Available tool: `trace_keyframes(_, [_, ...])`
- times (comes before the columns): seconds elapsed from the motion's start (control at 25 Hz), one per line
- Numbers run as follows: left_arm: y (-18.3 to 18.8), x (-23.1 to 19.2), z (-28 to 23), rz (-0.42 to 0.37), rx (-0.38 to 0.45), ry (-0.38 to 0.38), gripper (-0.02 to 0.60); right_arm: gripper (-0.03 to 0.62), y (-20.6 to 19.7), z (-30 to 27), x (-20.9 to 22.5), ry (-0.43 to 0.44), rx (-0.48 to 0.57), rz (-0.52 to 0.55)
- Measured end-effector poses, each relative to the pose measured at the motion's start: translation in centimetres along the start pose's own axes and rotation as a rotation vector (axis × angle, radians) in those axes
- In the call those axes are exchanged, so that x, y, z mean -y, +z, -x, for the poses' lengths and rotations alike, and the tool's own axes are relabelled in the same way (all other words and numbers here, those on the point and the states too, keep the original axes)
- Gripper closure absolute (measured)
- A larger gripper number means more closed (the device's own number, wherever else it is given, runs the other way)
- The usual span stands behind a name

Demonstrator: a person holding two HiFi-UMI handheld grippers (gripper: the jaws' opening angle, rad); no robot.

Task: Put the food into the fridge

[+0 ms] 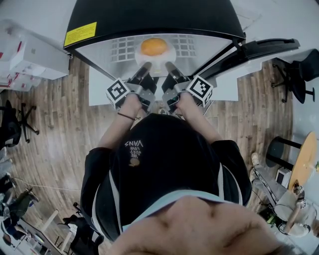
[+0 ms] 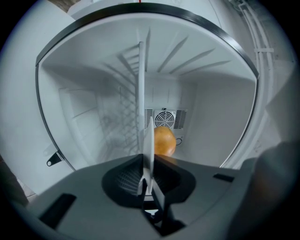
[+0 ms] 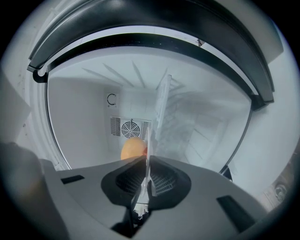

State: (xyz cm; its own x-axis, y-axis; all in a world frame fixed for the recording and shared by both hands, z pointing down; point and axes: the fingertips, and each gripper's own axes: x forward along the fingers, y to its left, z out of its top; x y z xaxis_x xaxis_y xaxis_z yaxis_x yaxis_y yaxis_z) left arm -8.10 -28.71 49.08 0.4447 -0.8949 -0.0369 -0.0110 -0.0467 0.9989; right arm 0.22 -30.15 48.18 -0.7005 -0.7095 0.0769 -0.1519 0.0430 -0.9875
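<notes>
In the fridge (image 1: 204, 47), left hand-held gripper (image 1: 144, 68) and right hand-held gripper (image 1: 171, 67) clench orange's (image 1: 154, 46) plate (image 1: 155, 60).

A round orange fruit (image 1: 154, 46) lying on a round white plate (image 1: 155, 63), left gripper (image 1: 143, 68) and right gripper (image 1: 170, 67) reaching to the plate's near rim, black-topped white fridge (image 1: 149, 15) standing open around the plate.
</notes>
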Motion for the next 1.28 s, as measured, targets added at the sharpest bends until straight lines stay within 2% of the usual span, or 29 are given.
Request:
trace_keyframes(0.28, [0.2,0.8,-0.6,0.002,0.005,-0.014,0.546,0.571,0.4,-0.5,0.2,-0.014,-0.005,0.010])
trace_keyframes(1.28, [1.0,1.2,-1.6,-0.010,0.023,-0.043,0.536,0.571,1.3,-2.0,-0.5,0.029,-0.007,-0.007])
